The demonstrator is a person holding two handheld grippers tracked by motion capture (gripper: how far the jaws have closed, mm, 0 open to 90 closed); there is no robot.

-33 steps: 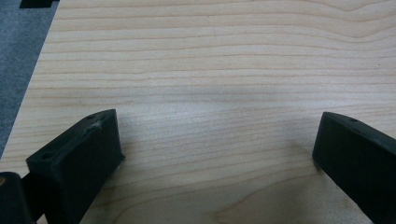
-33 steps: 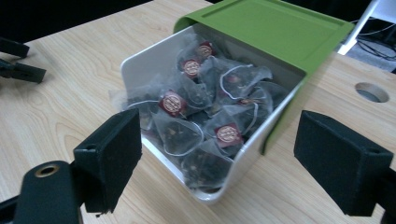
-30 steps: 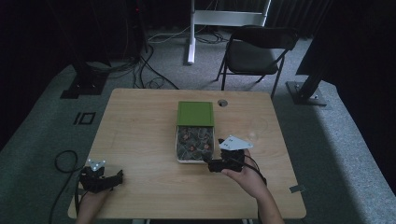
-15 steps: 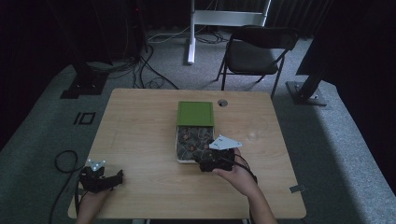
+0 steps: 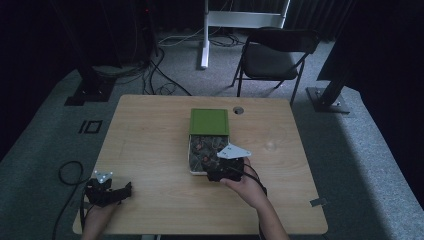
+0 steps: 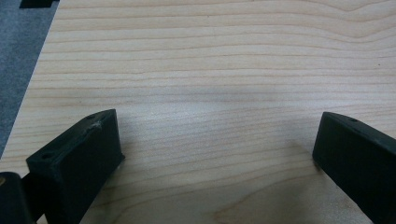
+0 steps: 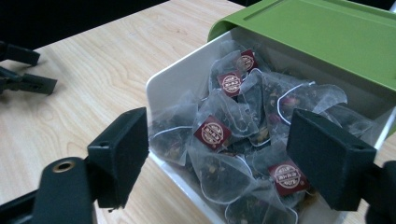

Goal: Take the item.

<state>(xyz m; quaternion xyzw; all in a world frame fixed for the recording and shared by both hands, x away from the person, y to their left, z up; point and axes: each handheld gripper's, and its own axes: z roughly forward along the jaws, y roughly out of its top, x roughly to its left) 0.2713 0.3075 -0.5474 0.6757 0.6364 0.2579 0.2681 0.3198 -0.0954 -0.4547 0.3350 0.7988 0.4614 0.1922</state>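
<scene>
Wooden table (image 5: 150,145), centre of the high view. A white box (image 5: 191,155) of tea bags (image 5: 204,150) sits mid-table, its green lid (image 5: 209,121) slid toward the far edge so the near half lies open.

Right gripper (image 5: 220,174) at the box's near right corner, just below centre frame, grey plate overhanging the rim. Its jaws stand apart, have just been closing a little, and clamp nothing. In the right gripper view they straddle the box's near corner, the mesh tea bags (image 7: 219,140) with dark red tags heaped between and beyond them; the left one hangs outside the white wall (image 7: 177,88), the right one over the bags. The green lid (image 7: 327,32) fills the upper right.

Left gripper (image 5: 107,192) rests on the table at lower left, well apart from the box, jaws wide (image 6: 215,163) over bare wood.

Behind the table: a dark folding chair (image 5: 272,55), a white stand (image 5: 205,35), cables on grey carpet at upper left.
</scene>
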